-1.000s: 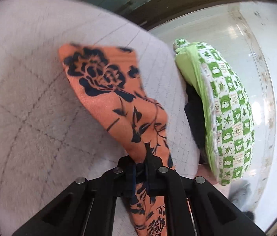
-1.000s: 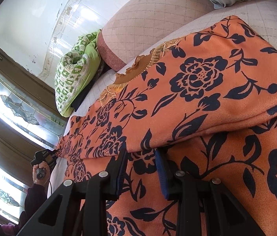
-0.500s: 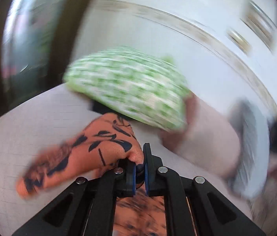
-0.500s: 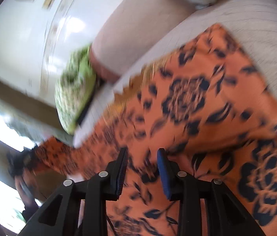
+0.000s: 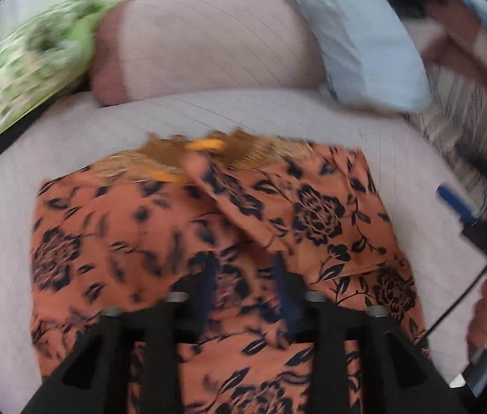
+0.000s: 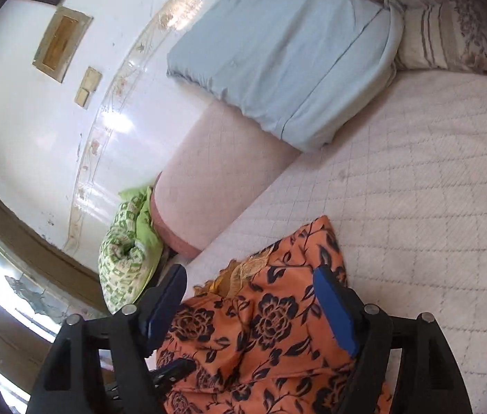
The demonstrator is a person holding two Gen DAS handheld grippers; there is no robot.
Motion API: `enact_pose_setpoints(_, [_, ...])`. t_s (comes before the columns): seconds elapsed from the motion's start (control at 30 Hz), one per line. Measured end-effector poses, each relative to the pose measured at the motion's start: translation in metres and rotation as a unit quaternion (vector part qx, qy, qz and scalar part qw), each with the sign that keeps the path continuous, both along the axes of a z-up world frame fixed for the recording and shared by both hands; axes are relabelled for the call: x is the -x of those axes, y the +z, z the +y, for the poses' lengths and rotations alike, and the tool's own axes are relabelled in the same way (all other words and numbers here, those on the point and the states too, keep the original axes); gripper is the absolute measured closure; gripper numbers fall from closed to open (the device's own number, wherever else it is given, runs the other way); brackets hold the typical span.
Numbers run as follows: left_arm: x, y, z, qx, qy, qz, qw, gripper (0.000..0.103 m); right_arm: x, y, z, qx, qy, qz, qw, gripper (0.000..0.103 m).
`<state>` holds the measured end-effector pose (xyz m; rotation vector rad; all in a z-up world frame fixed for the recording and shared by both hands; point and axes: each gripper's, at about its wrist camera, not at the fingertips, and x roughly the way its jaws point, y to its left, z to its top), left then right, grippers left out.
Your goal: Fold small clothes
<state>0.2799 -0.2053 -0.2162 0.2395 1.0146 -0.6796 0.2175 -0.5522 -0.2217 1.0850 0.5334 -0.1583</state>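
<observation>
— Released already? Sleeve was pinched a second ago.
— Yes, I opened the left gripper (image 5: 243, 276); sleeve's folded in. Right gripper (image 6: 250, 296) wide too. Blouse (image 5: 215, 241) lies flat on the bed (image 5: 278, 117).

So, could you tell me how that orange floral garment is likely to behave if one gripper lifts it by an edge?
The orange floral garment will probably drape limply: it already lies in soft creases and overlapping flaps on the quilted bed cover. It looks thin, so likely light. Pushed, it would probably bunch rather than slide flat. The left gripper and right gripper both stand open above it.
</observation>
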Motion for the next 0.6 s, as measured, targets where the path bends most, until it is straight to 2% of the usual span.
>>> enact_pose_setpoints(0.07, [0.000,0.014,0.040,0.034,0.039,-0.009,0.9986,0.033,-0.010,-0.001,0.007,0.011,0.026,0.006,1.000,0.024])
enact_pose_setpoints(0.13, [-0.011,0.022,0.079,0.050,0.094,-0.020,0.9941,0.031,-0.026,-0.002,0.027,0.034,0.074,0.026,0.996,0.024])
enact_pose_setpoints(0.2, [-0.028,0.016,0.113,0.037,0.151,-0.026,0.9874,0.031,-0.044,-0.002,0.053,0.065,0.121,0.039,0.990,0.024])
enact_pose_setpoints(0.23, [-0.040,0.009,0.129,0.015,0.188,-0.028,0.9816,0.031,-0.053,-0.001,0.070,0.098,0.144,0.050,0.983,0.024])
enact_pose_setpoints(0.3, [-0.059,-0.008,0.154,0.007,0.229,-0.018,0.9732,0.032,-0.065,0.001,0.104,0.160,0.185,0.064,0.967,0.024])
enact_pose_setpoints(0.37, [-0.075,-0.028,0.164,-0.006,0.253,0.015,0.9675,0.032,-0.075,0.003,0.138,0.219,0.220,0.068,0.948,0.024])
enact_pose_setpoints(0.47, [-0.091,-0.042,0.167,-0.010,0.262,0.027,0.9646,0.032,-0.090,0.006,0.181,0.306,0.243,0.078,0.917,0.024])
enact_pose_setpoints(0.57, [-0.101,-0.052,0.160,-0.044,0.274,0.020,0.9605,0.032,-0.118,0.000,0.210,0.364,0.256,0.104,0.890,0.024])
enact_pose_setpoints(0.6, [-0.103,-0.057,0.158,-0.058,0.272,0.021,0.9602,0.032,-0.131,-0.006,0.221,0.383,0.266,0.124,0.876,0.024])
